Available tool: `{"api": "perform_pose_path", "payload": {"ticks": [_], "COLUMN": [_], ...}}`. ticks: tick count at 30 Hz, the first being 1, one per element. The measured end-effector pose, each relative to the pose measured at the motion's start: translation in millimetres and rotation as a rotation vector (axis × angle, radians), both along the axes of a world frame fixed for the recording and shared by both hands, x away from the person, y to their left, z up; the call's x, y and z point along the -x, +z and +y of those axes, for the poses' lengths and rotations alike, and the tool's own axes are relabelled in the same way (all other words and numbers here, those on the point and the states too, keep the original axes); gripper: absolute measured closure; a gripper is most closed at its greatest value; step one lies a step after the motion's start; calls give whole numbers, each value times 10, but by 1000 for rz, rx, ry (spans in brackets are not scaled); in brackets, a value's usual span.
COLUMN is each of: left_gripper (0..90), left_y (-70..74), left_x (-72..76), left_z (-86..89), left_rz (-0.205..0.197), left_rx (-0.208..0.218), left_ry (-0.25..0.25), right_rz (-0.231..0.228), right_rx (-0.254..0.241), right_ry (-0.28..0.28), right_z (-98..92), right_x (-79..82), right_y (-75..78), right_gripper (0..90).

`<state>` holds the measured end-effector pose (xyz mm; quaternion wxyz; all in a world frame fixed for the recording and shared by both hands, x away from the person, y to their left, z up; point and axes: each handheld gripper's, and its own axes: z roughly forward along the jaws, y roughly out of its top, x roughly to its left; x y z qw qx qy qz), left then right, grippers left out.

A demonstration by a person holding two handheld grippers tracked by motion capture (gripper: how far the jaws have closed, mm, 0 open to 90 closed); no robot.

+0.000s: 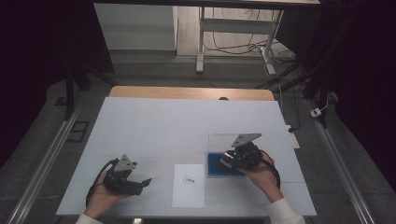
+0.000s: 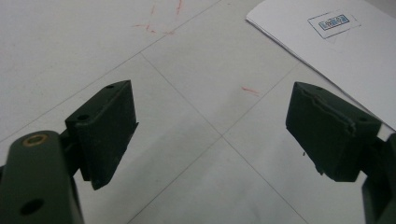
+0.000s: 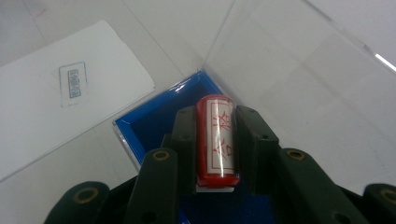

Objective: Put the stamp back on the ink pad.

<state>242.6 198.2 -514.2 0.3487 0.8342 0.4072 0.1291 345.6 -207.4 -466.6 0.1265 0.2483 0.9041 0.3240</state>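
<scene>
A red stamp (image 3: 217,140) with a white label of red characters lies between the jaws of my right gripper (image 3: 215,116), which is shut on it. It hangs over a blue ink-pad box (image 3: 154,123) whose clear lid (image 3: 299,79) stands open behind it. From above, the right gripper (image 1: 229,160) sits over the blue box (image 1: 215,169) at the table's right. A white sheet of paper (image 1: 188,185) bearing a small blue printed mark (image 1: 189,179) lies in the middle. My left gripper (image 1: 145,183) rests at the left, open and holding nothing, pointing toward the sheet (image 2: 327,42).
The table top (image 1: 154,126) is covered in white, with a wooden strip along the far edge. Faint red marks (image 2: 159,21) show on the cover. Beyond the table stand a white desk frame (image 1: 233,32) and loose cables on the floor.
</scene>
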Motion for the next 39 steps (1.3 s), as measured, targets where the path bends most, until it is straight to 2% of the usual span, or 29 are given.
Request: {"api": "perform_pose_path", "payload": {"ticks": [3, 12, 16, 19, 25, 29, 34, 39], "left_gripper": [165, 165, 165, 165, 165, 165, 165, 166], "left_y": [-3, 1, 2, 4, 16, 26, 33, 35], "left_x": [-1, -1, 1, 2, 8, 22, 33, 38], "left_z": [-2, -1, -1, 0, -2, -6, -6, -2], "left_rz": [1, 2, 3, 2, -1, -5, -10, -12], "left_rx": [0, -3, 1, 2, 5, 12, 15, 21], "left_ry": [0, -4, -2, 0, 2, 4, 1, 2], "right_rz": [-2, 3, -8, -33, -67, -97, -142, -164], "right_rx": [22, 27, -27, -68, -142, -180, -192, -174], "right_ry": [-3, -5, -10, -18, -17, -43, -69, -85], "right_z": [18, 29, 16, -16, -120, -226, -368, -543], "right_x": [4, 3, 13, 33, 86, 145, 244, 383], "right_y": [-26, -74, -31, 29, 91, 112, 132, 111], "right_gripper": [700, 690, 543, 485, 437, 431, 424, 411]}}
